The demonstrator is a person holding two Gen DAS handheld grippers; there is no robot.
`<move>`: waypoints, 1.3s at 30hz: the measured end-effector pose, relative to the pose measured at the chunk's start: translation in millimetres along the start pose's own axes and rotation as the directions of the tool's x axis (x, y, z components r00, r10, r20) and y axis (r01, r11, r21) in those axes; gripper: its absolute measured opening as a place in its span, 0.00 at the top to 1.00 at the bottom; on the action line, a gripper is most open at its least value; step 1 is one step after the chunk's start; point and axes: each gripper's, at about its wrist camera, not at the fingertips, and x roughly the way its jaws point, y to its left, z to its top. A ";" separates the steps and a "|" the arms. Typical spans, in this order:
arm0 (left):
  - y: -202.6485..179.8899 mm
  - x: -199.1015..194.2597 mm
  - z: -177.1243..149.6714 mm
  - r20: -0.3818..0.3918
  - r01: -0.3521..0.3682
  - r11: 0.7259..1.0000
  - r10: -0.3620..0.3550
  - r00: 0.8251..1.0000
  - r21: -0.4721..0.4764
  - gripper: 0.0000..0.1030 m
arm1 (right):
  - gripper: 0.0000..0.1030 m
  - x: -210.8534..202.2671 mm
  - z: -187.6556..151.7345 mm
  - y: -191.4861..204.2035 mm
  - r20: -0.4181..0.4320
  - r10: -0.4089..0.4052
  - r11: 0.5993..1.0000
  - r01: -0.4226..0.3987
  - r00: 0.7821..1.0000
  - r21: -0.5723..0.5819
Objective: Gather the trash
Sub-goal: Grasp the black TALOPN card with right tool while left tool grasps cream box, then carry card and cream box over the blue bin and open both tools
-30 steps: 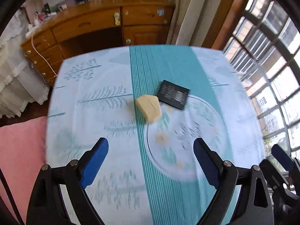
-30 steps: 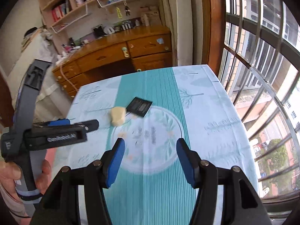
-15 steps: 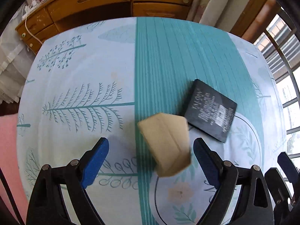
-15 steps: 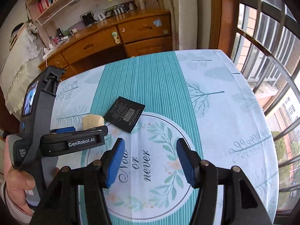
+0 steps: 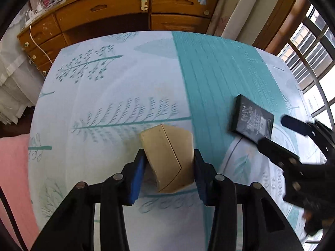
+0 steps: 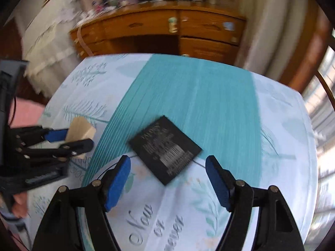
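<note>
A tan folded cardboard piece (image 5: 168,156) lies on the patterned tablecloth (image 5: 108,96). My left gripper (image 5: 168,161) is shut on it, a blue pad against each side. It also shows in the right wrist view (image 6: 80,128), at the left between those fingers. A flat black packet (image 6: 165,147) with white print lies on the cloth just ahead of my right gripper (image 6: 168,165), which is open and empty, its jaws wide apart on either side of the packet's near corner. The packet shows at the right in the left wrist view (image 5: 252,119).
A wooden desk with drawers (image 5: 125,12) stands past the table's far edge. Windows (image 5: 314,48) run along the right. White curtains (image 5: 12,87) hang at the left. A pink surface (image 5: 14,177) lies beside the table's left edge.
My left gripper moved forward and closed on the tan cardboard piece. My right gripper moved forward and down toward the black packet, still open.
</note>
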 end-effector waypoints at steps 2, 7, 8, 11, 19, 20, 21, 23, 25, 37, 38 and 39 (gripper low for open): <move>11.6 -2.5 -3.0 -0.005 0.013 1.000 -0.013 1.000 -0.020 0.59 | 0.28 11.4 4.7 6.0 -0.034 0.013 0.997 -0.016 0.999 -0.070; 33.3 -7.1 -11.5 -0.015 0.040 0.997 -0.041 0.999 -0.059 0.59 | 0.22 31.5 17.9 13.0 -0.067 -0.034 0.981 0.021 0.997 -0.194; 36.6 -7.2 -13.5 -0.017 0.041 0.997 -0.042 0.999 -0.063 0.59 | 0.22 33.1 20.2 11.5 -0.074 -0.034 0.981 0.019 0.997 -0.191; 47.0 -14.3 -19.5 -0.018 0.046 0.996 -0.047 0.999 -0.070 0.59 | 0.21 37.7 27.8 0.9 -0.127 0.009 0.991 -0.027 0.992 -0.134; 43.1 -31.6 -23.5 0.015 0.072 0.996 -0.071 0.997 -0.056 0.60 | 0.42 25.4 20.6 6.2 -0.140 -0.043 0.997 0.034 0.989 -0.066; 42.2 -36.5 -25.6 0.024 0.080 0.995 -0.079 0.997 -0.053 0.60 | 0.43 22.1 17.6 5.1 -0.131 -0.031 0.999 0.026 0.991 -0.041; 40.2 -40.4 -26.6 0.029 0.086 0.995 -0.085 0.996 -0.051 0.60 | 0.44 14.4 12.1 5.0 -0.114 -0.003 1.000 0.004 0.993 0.004; 37.6 -48.1 -30.6 0.036 0.091 0.995 -0.089 0.995 -0.044 0.60 | 0.45 -0.6 -1.7 5.7 -0.090 0.019 0.997 -0.012 0.996 0.073; 32.6 -59.2 -38.7 0.039 0.093 0.995 -0.092 0.995 -0.033 0.60 | 0.46 -14.2 -17.8 7.9 -0.074 0.039 0.992 -0.030 0.996 0.125; -58.8 -166.8 -151.1 0.074 0.087 0.990 -0.095 0.993 0.108 0.60 | 0.47 -149.1 -157.9 8.8 0.100 0.132 0.911 -0.161 0.986 0.380; -70.4 -179.1 -167.0 0.085 0.082 0.990 -0.093 0.992 0.118 0.60 | 0.47 -161.4 -170.7 7.1 0.112 0.137 0.903 -0.171 0.984 0.394; -81.9 -191.4 -181.8 0.096 0.075 0.990 -0.087 0.992 0.122 0.60 | 0.47 -178.8 -189.1 4.6 0.129 0.144 0.893 -0.185 0.981 0.410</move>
